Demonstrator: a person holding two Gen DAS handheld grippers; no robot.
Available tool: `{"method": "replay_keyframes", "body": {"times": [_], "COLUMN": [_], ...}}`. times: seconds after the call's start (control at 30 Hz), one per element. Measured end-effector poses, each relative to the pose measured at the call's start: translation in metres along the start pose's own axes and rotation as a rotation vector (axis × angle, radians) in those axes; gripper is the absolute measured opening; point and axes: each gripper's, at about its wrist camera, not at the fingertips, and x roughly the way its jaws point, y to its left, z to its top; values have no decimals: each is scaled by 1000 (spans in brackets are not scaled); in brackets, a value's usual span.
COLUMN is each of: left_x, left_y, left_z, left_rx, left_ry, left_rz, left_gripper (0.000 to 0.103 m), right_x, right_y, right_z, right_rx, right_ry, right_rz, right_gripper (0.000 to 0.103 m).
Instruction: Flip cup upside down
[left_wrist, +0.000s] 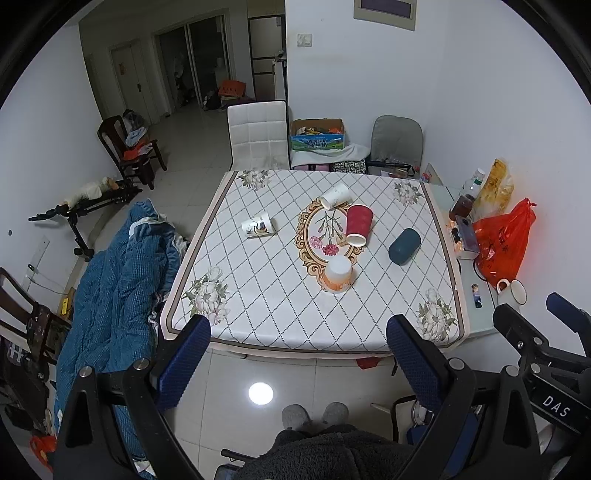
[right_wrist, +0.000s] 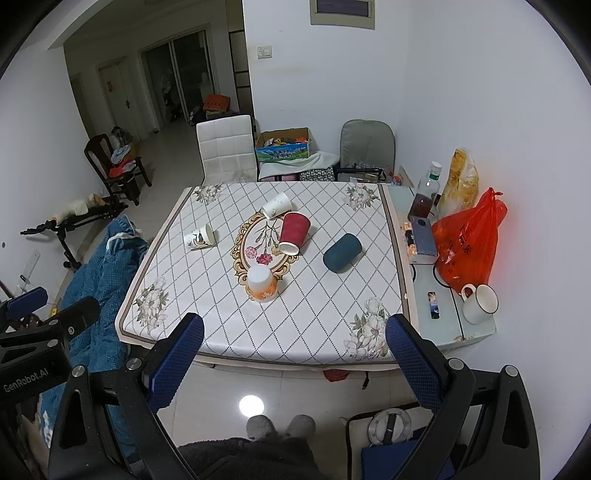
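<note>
Several cups lie on the patterned table (left_wrist: 273, 306) (right_wrist: 314, 325). A red cup (left_wrist: 359, 224) (right_wrist: 293, 232) lies on its side at the centre. A dark teal cup (left_wrist: 405, 245) (right_wrist: 342, 253) lies on its side to its right. Two white printed cups (left_wrist: 259, 229) (left_wrist: 335, 196) lie on their sides farther left and back. A white and orange cup (left_wrist: 338, 273) (right_wrist: 261, 283) stands upside down nearest me. My left gripper (left_wrist: 299, 332) and right gripper (right_wrist: 295, 330) are both open, empty, and held back over the table's near edge.
A side table (right_wrist: 447, 325) on the right holds an orange bag (right_wrist: 467, 240), a white mug (right_wrist: 479, 302), bottles and a box. A blue quilt (left_wrist: 114, 280) lies left of the table. Chairs (left_wrist: 257, 134) stand behind it.
</note>
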Motion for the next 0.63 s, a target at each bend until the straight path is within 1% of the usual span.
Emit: {"method": "replay_keyframes", "body": {"times": [0.63], "left_x": [-9], "left_y": [-7], "left_z": [0], "left_rx": [10], "left_ry": [-8], "left_rz": [-7], "left_gripper": [97], "right_x": [-5], "right_y": [-8], "right_z": [-3], "right_rx": [9], "right_ry": [3], "right_rz": [7], "right_gripper": [101]}}
